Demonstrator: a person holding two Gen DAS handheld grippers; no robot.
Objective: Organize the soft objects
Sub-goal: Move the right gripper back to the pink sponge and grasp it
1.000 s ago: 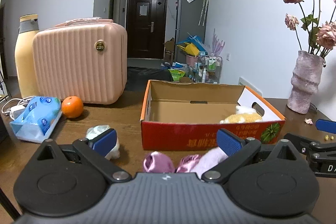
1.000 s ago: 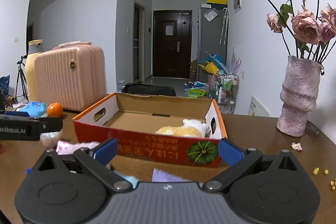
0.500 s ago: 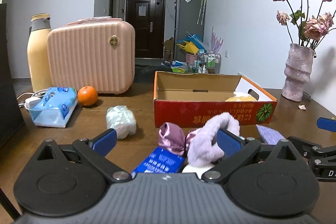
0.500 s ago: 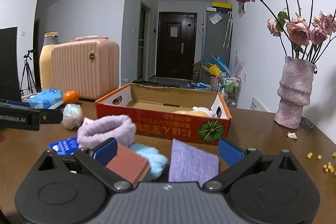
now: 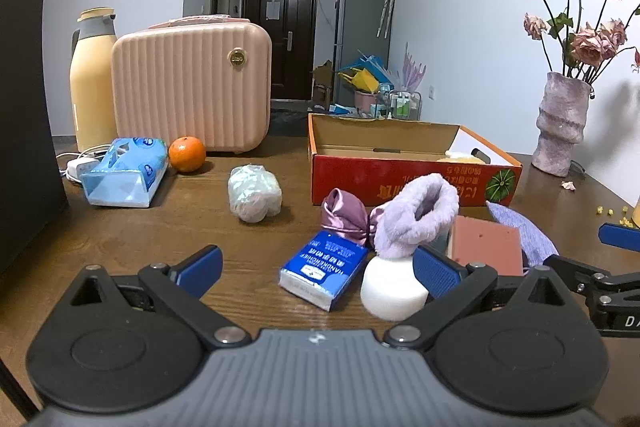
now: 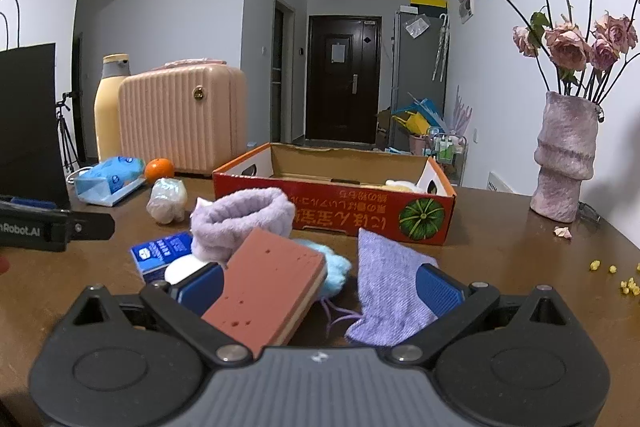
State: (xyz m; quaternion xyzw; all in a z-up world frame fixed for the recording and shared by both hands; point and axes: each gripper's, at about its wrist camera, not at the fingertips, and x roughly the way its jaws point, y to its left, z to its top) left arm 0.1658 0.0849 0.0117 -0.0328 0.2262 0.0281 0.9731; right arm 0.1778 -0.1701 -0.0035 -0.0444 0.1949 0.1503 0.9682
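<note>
A heap of soft things lies in front of the red cardboard box: a fluffy lilac headband, a pink satin scrunchie, a white pad, a brick-red sponge, a light-blue fluffy piece and a lilac knitted cloth. A blue tissue pack lies beside them. A yellow plush toy sits inside the box. My left gripper is open above the tissue pack. My right gripper is open, with the sponge between its fingers.
A wrapped white bundle, an orange, a blue wipes pack, a pink case and a yellow flask stand at the left. A vase of dried roses stands at the right, yellow crumbs near it.
Both grippers have drawn back from the box, so the heap of soft things has come into view in front of them. Both stayed open.
</note>
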